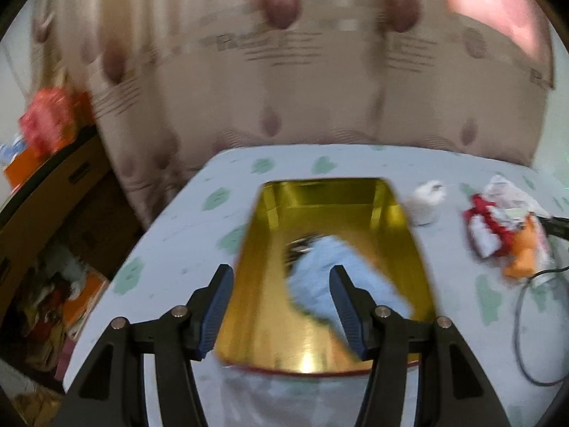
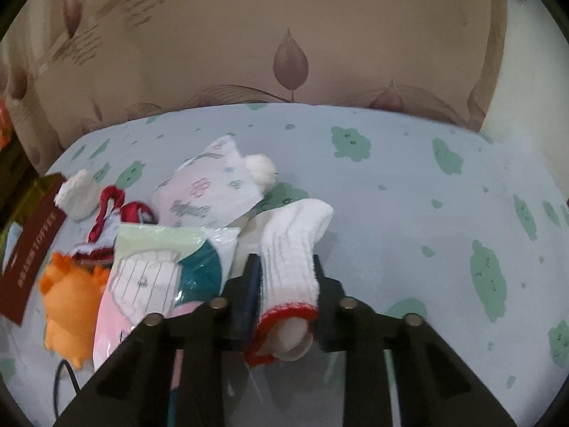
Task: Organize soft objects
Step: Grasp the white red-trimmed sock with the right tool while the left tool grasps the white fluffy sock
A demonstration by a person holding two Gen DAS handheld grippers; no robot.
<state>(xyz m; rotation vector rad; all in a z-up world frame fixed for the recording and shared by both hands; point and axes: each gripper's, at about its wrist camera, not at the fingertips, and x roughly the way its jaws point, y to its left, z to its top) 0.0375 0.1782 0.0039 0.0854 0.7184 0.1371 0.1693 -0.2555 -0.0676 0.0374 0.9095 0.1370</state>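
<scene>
Heavy motion blur is observed across the left wrist view: the curtain (image 1: 284, 82), the gold tin (image 1: 327, 245) and the light blue cloth (image 1: 341, 281) are all smeared. A bright glare spot is noted on the tin's near floor. A washed-out pink patch is recorded at upper right.

The right wrist view is rendered sharper, with mild softness throughout. Even, diffuse indoor lighting is indicated; a soft shadow is cast on the tablecloth (image 2: 409, 213) just right of the white sock (image 2: 291, 249).

Strong fisheye curvature and dark vignetted corners are present in both views.
</scene>
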